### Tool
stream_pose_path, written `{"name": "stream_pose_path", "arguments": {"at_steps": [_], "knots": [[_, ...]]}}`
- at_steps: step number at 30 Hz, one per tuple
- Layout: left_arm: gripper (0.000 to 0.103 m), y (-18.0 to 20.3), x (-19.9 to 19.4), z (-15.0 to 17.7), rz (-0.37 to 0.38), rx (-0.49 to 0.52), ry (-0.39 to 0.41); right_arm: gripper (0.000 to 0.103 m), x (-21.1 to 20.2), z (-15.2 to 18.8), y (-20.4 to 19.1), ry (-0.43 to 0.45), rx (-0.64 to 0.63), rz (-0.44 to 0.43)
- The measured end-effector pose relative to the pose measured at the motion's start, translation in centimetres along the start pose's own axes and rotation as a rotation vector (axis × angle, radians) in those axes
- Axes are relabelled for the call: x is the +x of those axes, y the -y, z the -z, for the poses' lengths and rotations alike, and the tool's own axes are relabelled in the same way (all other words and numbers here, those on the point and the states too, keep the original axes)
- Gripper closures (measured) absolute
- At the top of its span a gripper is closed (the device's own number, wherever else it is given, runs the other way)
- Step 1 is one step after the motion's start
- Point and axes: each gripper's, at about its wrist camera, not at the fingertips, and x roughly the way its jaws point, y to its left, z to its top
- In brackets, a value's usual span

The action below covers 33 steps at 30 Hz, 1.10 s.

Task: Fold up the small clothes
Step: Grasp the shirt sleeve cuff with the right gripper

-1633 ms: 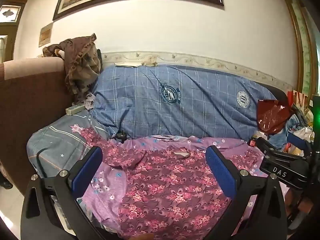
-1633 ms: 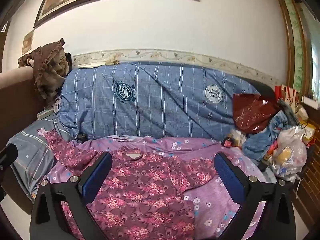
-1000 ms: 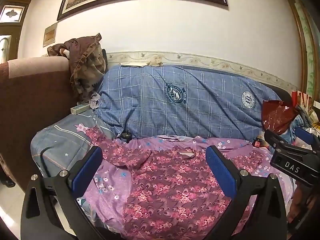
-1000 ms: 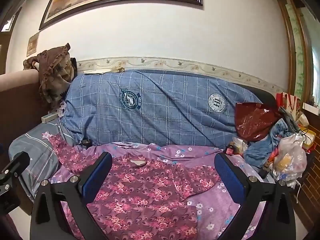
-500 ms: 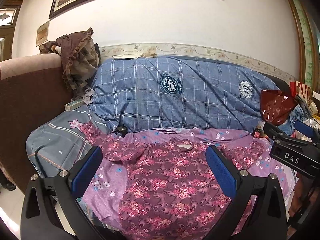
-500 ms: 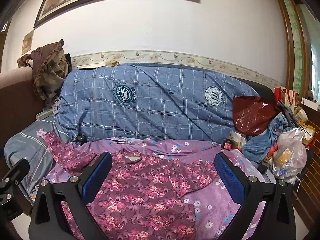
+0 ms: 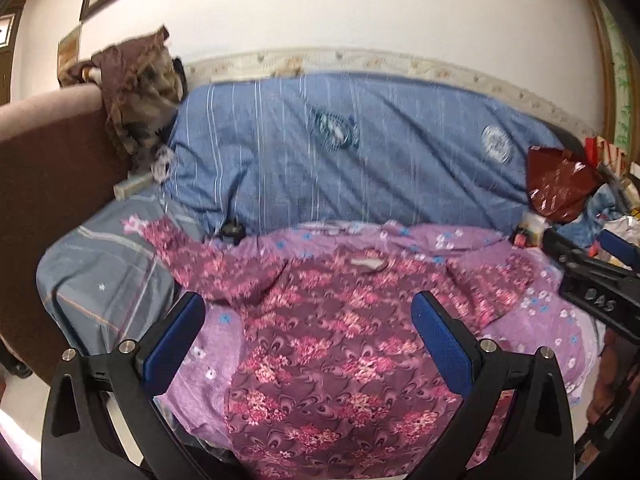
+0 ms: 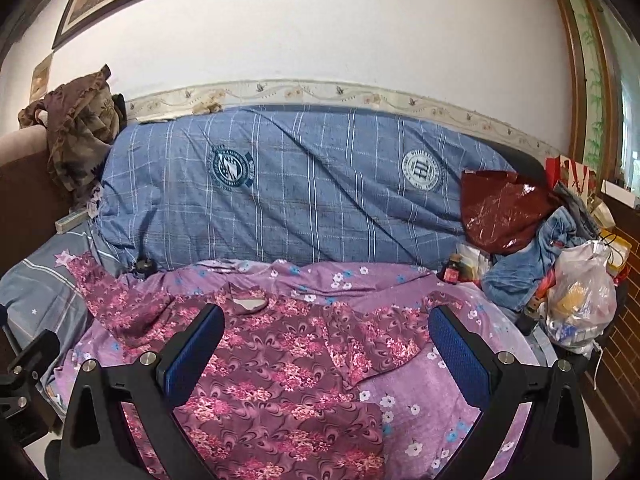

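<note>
A maroon floral long-sleeved top [image 7: 320, 344] [image 8: 280, 364] lies spread face up on the purple flowered sofa cover [image 7: 532, 316] [image 8: 432, 404], collar toward the backrest. One sleeve stretches up left onto the grey armrest cover [image 7: 100, 276]; the other lies out to the right [image 8: 392, 332]. My left gripper [image 7: 308, 320] hovers open over the top's left half, holding nothing. My right gripper [image 8: 326, 336] hovers open above the top's right half, also holding nothing. The right gripper's body [image 7: 592, 280] shows at the right edge of the left wrist view.
A blue plaid cover [image 8: 288, 188] drapes the sofa back. Brown cloth [image 8: 80, 132] hangs on the left corner. A dark red bag [image 8: 504, 212], blue clothes [image 8: 532, 252] and a filled plastic bag [image 8: 580, 300] crowd the right end. A small black object [image 8: 146, 266] lies by the backrest.
Both grippers have dipped and tilted downward toward the top, the left view now blurred by motion. Both stay open and the top has not moved.
</note>
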Motion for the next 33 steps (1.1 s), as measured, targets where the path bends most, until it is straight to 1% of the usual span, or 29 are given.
{"name": "stream_pose_path", "arguments": {"at_steps": [2,4,6,8,9,10,11,12,13,14,15,16,18,19,20,22,23,24,26,27,28,29,30,31,32,33], "knots": [[0.0,-0.2,2.2,0.6,-0.01,-0.016,-0.058,0.001,2.0,0.6,0.8,-0.034,0.009,0.0],[0.0,-0.3,4.3,1.2,-0.027,-0.032,-0.114,0.002,4.5,1.4,2.4,-0.086,0.041,-0.022],[0.0,-0.7,7.0,1.5,-0.037,-0.047,-0.173,0.002,7.8,2.4,5.8,-0.135,0.127,-0.062],[0.0,-1.1,9.4,1.1,-0.059,-0.052,-0.187,0.002,11.1,3.5,10.2,-0.183,0.24,-0.06],[0.0,-1.4,10.1,0.6,-0.076,-0.053,-0.178,0.002,12.9,4.2,13.1,-0.215,0.317,-0.057],[0.0,-1.6,10.9,-0.7,-0.107,-0.053,-0.151,0.003,14.6,5.1,16.0,-0.239,0.397,-0.072],[0.0,-1.9,11.7,-2.7,-0.151,-0.05,-0.097,0.006,15.8,5.7,18.2,-0.258,0.46,-0.093],[0.0,-2.1,12.0,-3.9,-0.172,-0.05,-0.061,0.008,17.2,6.3,20.7,-0.28,0.535,-0.117],[0.0,-2.4,12.3,-5.4,-0.194,-0.05,-0.008,0.013,18.5,6.9,23.0,-0.298,0.61,-0.138],[0.0,-2.6,12.7,-6.8,-0.223,-0.046,0.062,0.015,19.8,7.7,25.5,-0.306,0.704,-0.158],[0.0,-2.9,13.3,-7.3,-0.256,-0.038,0.119,0.015,20.7,8.1,27.0,-0.297,0.761,-0.18],[0.0,-3.3,14.7,-7.1,-0.292,-0.037,0.148,0.015,21.9,8.5,28.4,-0.292,0.811,-0.205],[0.0,-4.6,18.5,-6.2,-0.273,-0.064,0.016,0.016,24.3,9.0,29.9,-0.298,0.887,-0.211],[0.0,-5.0,20.7,-5.1,-0.271,-0.07,-0.071,0.017,25.8,9.3,30.5,-0.311,0.923,-0.199],[0.003,-5.3,22.6,-3.6,-0.288,-0.057,-0.119,0.022,27.7,9.8,31.3,-0.329,0.958,-0.188],[0.003,-5.9,24.7,-1.4,-0.305,-0.04,-0.162,0.029,30.3,10.1,31.8,-0.359,0.991,-0.175],[0.003,-6.3,25.3,-0.6,-0.29,-0.054,-0.176,0.035,32.0,10.4,32.0,-0.391,0.992,-0.144],[0.003,-6.6,25.5,-0.2,-0.283,-0.069,-0.182,0.039,33.3,10.6,32.2,-0.412,0.995,-0.115],[0.003,-7.6,26.2,0.7,-0.28,-0.132,-0.19,0.044,35.1,10.7,32.2,-0.418,0.99,-0.094],[0.003,-7.9,26.7,0.8,-0.274,-0.154,-0.194,0.045,36.0,10.8,32.1,-0.437,0.973,-0.074],[0.003,-8.1,27.1,0.9,-0.27,-0.172,-0.198,0.05,36.7,11.1,31.9,-0.464,0.963,-0.047],[0.003,-8.4,27.7,1.1,-0.265,-0.189,-0.2,0.06,37.3,11.3,31.7,-0.469,0.957,-0.021],[0.003,-8.4,27.9,1.2,-0.262,-0.195,-0.204,0.066,37.3,11.2,31.7,-0.446,0.938,-0.007],[0.003,-8.4,28.4,1.5,-0.25,-0.204,-0.21,0.09,37.5,10.9,31.4,-0.455,0.92,-0.027],[0.003,-8.7,28.8,1.7,-0.231,-0.219,-0.217,0.1,37.9,10.8,31.3,-0.472,0.918,-0.038],[0.003,-9.0,29.3,1.9,-0.22,-0.237,-0.225,0.1,37.6,10.5,31.1,-0.469,0.916,-0.026]]}}
